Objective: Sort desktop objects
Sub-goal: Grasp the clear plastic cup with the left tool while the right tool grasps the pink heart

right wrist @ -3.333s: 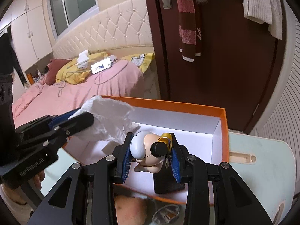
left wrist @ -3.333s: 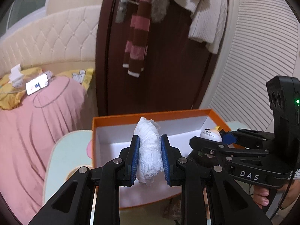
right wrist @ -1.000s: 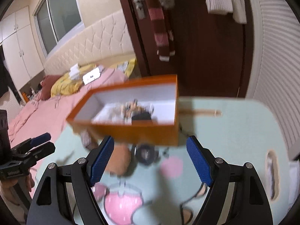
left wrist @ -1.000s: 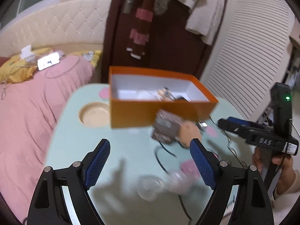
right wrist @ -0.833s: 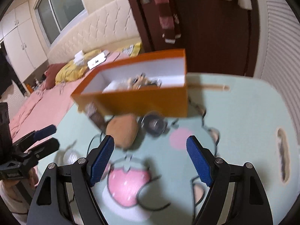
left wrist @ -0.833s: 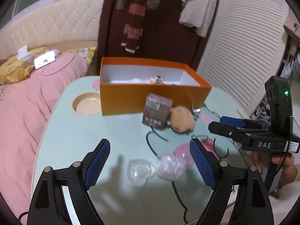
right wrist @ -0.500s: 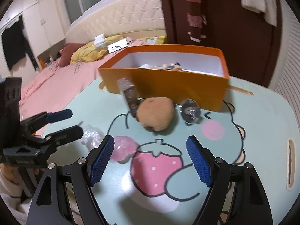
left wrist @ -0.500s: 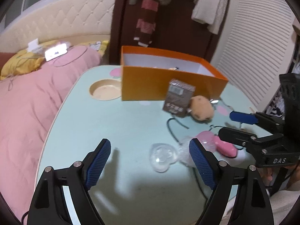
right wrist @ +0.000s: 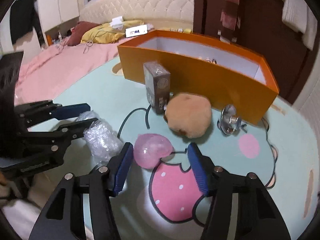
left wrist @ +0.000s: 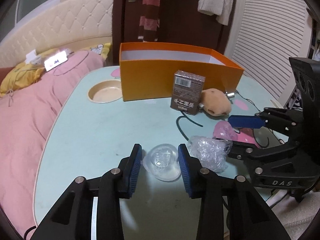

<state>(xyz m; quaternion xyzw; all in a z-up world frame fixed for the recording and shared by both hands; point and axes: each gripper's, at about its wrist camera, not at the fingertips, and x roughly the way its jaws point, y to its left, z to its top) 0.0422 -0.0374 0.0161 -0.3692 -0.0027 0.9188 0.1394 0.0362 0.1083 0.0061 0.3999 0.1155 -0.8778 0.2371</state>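
- Left gripper (left wrist: 160, 160): jaws half open, straddling the clear heart-shaped case (left wrist: 162, 163) on the tabletop (left wrist: 96, 132); contact apparently not yet made.
- Right gripper (right wrist: 160, 166): jaws wide open, empty; the pink heart-shaped case (right wrist: 152, 150) lay just ahead, nearer the left pad.
- Orange box (left wrist: 160, 80) stood well beyond both.

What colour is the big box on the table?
Orange outside, white inside; the box shows best in the right wrist view.
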